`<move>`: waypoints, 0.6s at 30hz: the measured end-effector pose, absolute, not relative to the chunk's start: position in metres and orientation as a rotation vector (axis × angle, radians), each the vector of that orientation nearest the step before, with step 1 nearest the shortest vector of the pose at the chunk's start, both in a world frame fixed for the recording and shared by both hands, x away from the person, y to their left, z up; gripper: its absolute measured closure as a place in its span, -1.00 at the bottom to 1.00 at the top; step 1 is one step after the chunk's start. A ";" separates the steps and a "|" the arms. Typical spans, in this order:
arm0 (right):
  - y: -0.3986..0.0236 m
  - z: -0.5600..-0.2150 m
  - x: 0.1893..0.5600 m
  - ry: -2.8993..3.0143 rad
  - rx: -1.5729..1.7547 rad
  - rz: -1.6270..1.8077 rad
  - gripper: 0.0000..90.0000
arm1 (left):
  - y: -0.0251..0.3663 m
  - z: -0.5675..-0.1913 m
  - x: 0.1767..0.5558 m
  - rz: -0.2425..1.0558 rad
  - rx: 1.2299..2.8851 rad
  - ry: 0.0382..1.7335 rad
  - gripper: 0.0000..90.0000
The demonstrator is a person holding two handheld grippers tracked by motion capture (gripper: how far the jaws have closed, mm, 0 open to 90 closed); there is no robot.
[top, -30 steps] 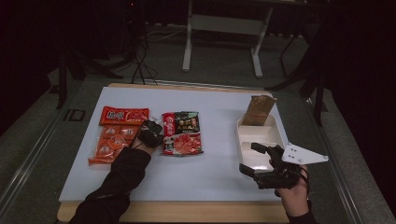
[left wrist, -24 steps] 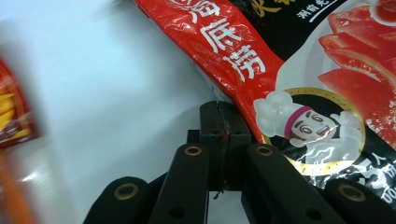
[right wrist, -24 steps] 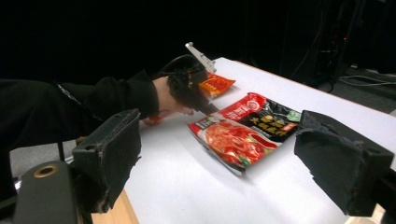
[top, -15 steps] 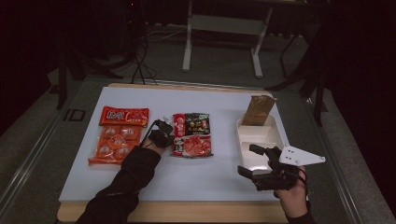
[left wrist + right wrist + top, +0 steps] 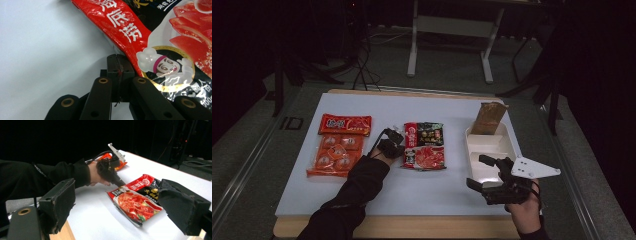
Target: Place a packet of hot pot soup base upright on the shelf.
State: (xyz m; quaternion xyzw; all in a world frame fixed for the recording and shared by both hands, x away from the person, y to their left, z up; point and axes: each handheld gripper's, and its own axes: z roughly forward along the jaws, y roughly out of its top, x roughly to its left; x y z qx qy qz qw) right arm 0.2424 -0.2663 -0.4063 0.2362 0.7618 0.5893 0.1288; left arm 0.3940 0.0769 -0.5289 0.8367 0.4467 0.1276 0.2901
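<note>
red soup-base packet (image 5: 160, 57) cut off at top and right edges, its small print unreadable

We see a dim room, black beyond the lit white counter (image 5: 362, 195), light falling from above. Glare streaks the glossy red packet (image 5: 130, 32) in the left gripper view. Our right gripper's close fingers (image 5: 57, 202) are soft and blurred.

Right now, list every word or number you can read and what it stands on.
"海底捞": white characters on the red edge of the soup base packet, beside the left hand-held gripper.
Other print on that packet: cut off or too small.
Red wrapper lettering: blurred.
"ID": floor marking, left of the table.
</note>
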 end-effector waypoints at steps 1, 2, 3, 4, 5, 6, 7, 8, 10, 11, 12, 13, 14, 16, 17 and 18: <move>-0.267 -0.406 0.242 2.210 0.684 1.716 -0.68 | 0.077 -0.528 0.393 0.338 2.230 1.194 0.99; -0.267 -0.406 0.242 2.213 0.686 1.720 -0.68 | 0.078 -0.526 0.392 0.349 2.230 1.187 0.99; -0.267 -0.406 0.242 2.211 0.685 1.715 -0.68 | 0.079 -0.524 0.392 0.352 2.224 1.188 0.99; -0.267 -0.406 0.242 2.204 0.682 1.708 -0.68 | 0.081 -0.522 0.391 0.354 2.220 1.188 0.99; -0.268 -0.406 0.243 2.204 0.681 1.707 -0.68 | 0.082 -0.519 0.391 0.356 2.214 1.187 0.99; -0.268 -0.406 0.243 2.204 0.681 1.707 -0.68 | 0.082 -0.519 0.391 0.356 2.214 1.187 0.99; -0.268 -0.406 0.243 2.205 0.684 1.710 -0.68 | 0.085 -0.515 0.392 0.360 2.199 1.189 0.99; -0.268 -0.407 0.242 2.196 0.681 1.697 -0.68 | 0.087 -0.513 0.392 0.358 2.193 1.186 0.94; -0.268 -0.407 0.242 2.195 0.681 1.690 -0.68 | 0.091 -0.510 0.395 0.344 2.170 1.197 0.78; -0.269 -0.407 0.242 2.187 0.680 1.684 -0.68 | 0.094 -0.508 0.396 0.342 2.151 1.199 0.77; -0.269 -0.407 0.242 2.185 0.677 1.680 -0.68 | 0.096 -0.507 0.397 0.335 2.133 1.188 0.75; -0.269 -0.407 0.242 2.184 0.677 1.676 -0.68 | 0.097 -0.505 0.398 0.340 2.125 1.192 0.63; -0.269 -0.408 0.242 2.181 0.675 1.671 -0.68 | 0.098 -0.503 0.398 0.344 2.121 1.188 0.55; -0.270 -0.408 0.242 2.181 0.668 1.660 -0.68 | 0.099 -0.498 0.400 0.341 2.102 1.172 0.51; -0.270 -0.408 0.242 2.181 0.668 1.655 -0.68 | 0.099 -0.496 0.401 0.347 2.096 1.169 0.43; -0.270 -0.408 0.242 2.180 0.668 1.652 -0.68 | 0.099 -0.494 0.403 0.341 2.087 1.164 0.40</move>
